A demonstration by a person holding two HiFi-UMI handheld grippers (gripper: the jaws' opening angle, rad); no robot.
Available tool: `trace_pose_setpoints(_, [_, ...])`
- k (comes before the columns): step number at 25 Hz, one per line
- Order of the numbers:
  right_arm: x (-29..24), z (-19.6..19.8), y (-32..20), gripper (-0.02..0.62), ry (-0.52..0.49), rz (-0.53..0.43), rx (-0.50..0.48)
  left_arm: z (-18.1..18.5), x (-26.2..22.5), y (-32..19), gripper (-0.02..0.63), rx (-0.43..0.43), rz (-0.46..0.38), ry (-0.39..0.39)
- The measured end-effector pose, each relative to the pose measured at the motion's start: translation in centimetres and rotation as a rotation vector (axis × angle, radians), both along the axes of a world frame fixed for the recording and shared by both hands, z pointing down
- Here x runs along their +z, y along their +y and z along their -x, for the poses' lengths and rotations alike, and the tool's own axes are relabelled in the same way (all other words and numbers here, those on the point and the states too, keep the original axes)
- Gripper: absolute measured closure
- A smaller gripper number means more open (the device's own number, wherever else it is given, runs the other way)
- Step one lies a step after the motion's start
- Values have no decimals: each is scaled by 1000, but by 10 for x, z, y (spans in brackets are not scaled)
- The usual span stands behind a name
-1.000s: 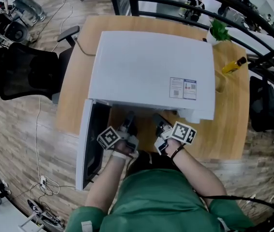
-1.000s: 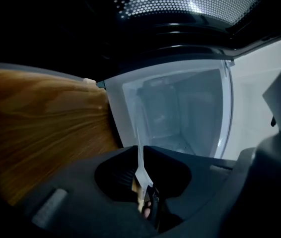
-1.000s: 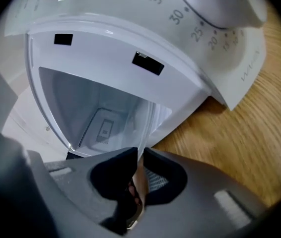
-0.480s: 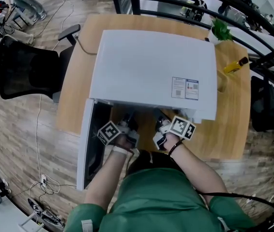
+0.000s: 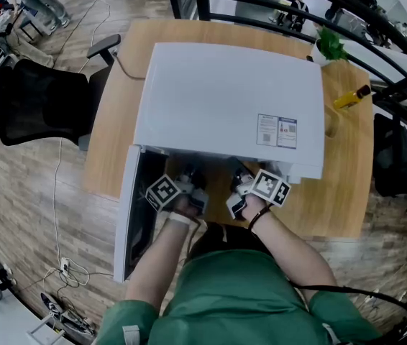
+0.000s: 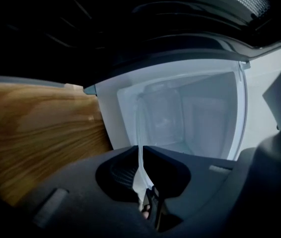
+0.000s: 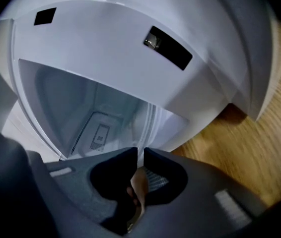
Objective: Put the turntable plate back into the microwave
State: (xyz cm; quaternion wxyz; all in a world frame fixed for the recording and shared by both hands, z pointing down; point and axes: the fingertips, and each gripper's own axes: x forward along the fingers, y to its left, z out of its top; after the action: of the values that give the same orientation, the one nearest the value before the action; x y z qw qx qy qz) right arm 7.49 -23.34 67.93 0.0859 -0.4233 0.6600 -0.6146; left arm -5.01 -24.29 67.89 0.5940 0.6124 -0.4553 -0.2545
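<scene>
Glass plate (image 6: 141, 128) at open microwave (image 5: 225, 99) mouth, rim pinched between jaws of left gripper (image 6: 141, 151) and right gripper (image 7: 140, 153).

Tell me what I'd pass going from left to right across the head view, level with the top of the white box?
A black office chair → the microwave with its door swung open → a yellow object on the wooden table.

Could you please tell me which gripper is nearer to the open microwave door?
Left. The left gripper sits just beside the microwave door; the right gripper is farther away, on the left gripper's other side.
</scene>
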Motion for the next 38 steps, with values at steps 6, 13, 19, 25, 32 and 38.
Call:
trace_pose_setpoints(6, [-7,3,-13,555,12,-45,17,4,-4,-7,566,-30,-10,17])
trace_pose_setpoints(13, [-5,2,-16,555,24,-39,32,4,-4,-8,566,-15,-10,-15])
trace_pose_setpoints(19, [-7,2,-18,554,57,-24,49,3,-5,-8,566,-14,-16,-53])
trace_pose_setpoints(25, [-8,-1,-17,548,125,-21,52,0,-5,-7,565,-4,-7,-65])
trace_pose_setpoints(32, [-12,-6,-16,513,123,-23,68,-5,-9,0,505,44,-17,-98])
trace_pose_setpoints(38, [-14,-8,-14,512,126,-11,69,6,-10,1,488,5,14,-132])
